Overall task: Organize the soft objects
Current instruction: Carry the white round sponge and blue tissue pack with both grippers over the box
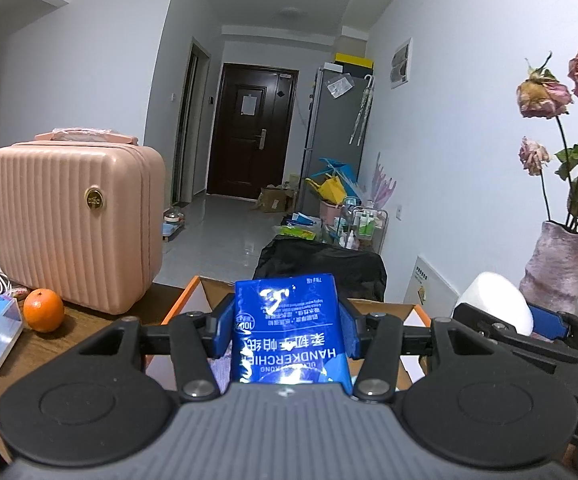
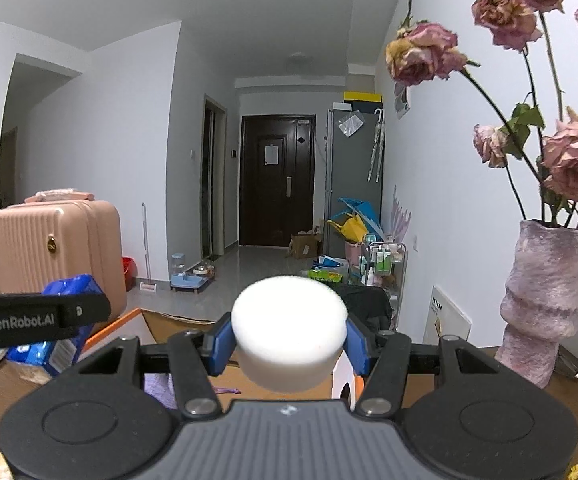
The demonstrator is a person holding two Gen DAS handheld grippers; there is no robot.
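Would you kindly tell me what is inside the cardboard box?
Inside the cardboard box, a lilac item shows beside a bare floor patch; the white sponge, blue tissue pack and grippers cover the rest.

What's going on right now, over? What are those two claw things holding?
Left tool clamped on blue tissue pack. Right tool clamped on white sponge puck. Both above open cardboard box. Nothing blocking.

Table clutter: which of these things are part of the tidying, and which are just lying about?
In the job: blue handkerchief pack in left gripper; white sponge in right gripper; open cardboard box.

Lying about: pink case, orange, vase.
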